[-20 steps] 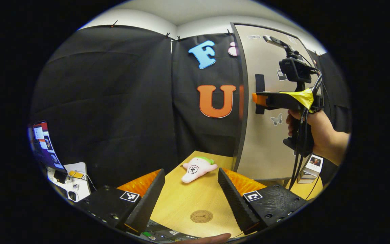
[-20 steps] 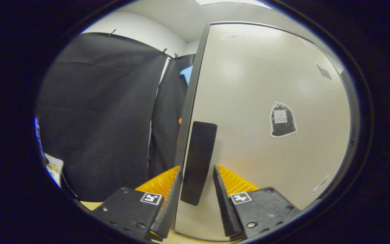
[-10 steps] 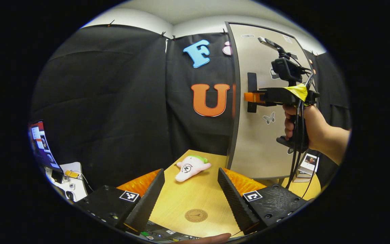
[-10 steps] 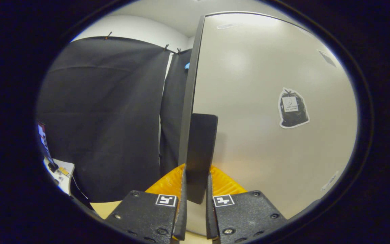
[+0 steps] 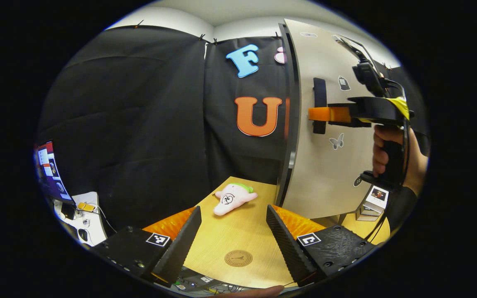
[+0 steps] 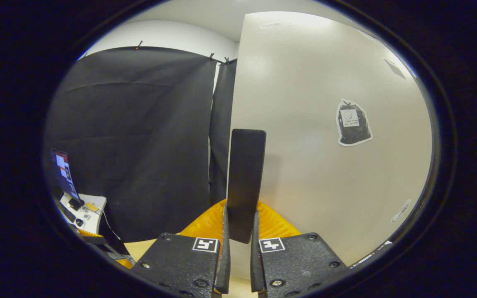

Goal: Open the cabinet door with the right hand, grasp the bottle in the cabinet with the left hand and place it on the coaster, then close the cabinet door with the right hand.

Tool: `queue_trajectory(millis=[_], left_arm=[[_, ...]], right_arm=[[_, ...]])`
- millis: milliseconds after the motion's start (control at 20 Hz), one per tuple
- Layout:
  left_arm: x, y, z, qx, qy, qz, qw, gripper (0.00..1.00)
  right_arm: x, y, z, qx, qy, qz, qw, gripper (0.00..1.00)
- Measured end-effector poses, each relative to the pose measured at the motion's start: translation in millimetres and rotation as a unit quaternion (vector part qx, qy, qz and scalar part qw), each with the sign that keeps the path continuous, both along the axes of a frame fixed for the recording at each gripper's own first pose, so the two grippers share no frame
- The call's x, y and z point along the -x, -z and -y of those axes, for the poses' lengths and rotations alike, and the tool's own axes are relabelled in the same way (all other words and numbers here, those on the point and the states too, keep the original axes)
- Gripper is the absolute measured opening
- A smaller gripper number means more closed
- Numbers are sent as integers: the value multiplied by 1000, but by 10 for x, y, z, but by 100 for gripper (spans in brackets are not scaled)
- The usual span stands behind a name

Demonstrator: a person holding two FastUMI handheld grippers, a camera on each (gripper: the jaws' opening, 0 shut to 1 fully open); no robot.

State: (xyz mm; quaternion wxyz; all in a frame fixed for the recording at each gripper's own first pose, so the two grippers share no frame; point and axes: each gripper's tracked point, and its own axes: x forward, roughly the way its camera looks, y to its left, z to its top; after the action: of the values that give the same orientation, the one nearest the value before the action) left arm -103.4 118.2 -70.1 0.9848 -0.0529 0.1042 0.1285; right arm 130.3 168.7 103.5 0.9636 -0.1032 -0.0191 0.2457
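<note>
Clamping the door handle [image 6: 244,182] to swing the cabinet door [image 6: 321,165] open, the right gripper [image 6: 240,256] pinches it while the left gripper [image 5: 234,236] waits spread above the coaster [image 5: 238,258]; bottle unseen.

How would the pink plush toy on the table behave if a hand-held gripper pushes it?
The pink plush toy looks soft and stuffed, so it would probably squash and bend, not stay stiff. It lies flat on the wooden table, so it should slide and is unlikely to roll or tip.

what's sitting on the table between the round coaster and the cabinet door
In the left gripper view, a pink plush toy lies on the wooden table, between the round brown coaster and the grey cabinet door.
</note>
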Motion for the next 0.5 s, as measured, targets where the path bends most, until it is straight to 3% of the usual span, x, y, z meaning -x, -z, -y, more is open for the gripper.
queue_trajectory(millis=[500], left_arm=[[-140,18,17,-27,41,-9,999,95]], right_arm=[[3,12,-12,-2,-45,-32,998,23]])
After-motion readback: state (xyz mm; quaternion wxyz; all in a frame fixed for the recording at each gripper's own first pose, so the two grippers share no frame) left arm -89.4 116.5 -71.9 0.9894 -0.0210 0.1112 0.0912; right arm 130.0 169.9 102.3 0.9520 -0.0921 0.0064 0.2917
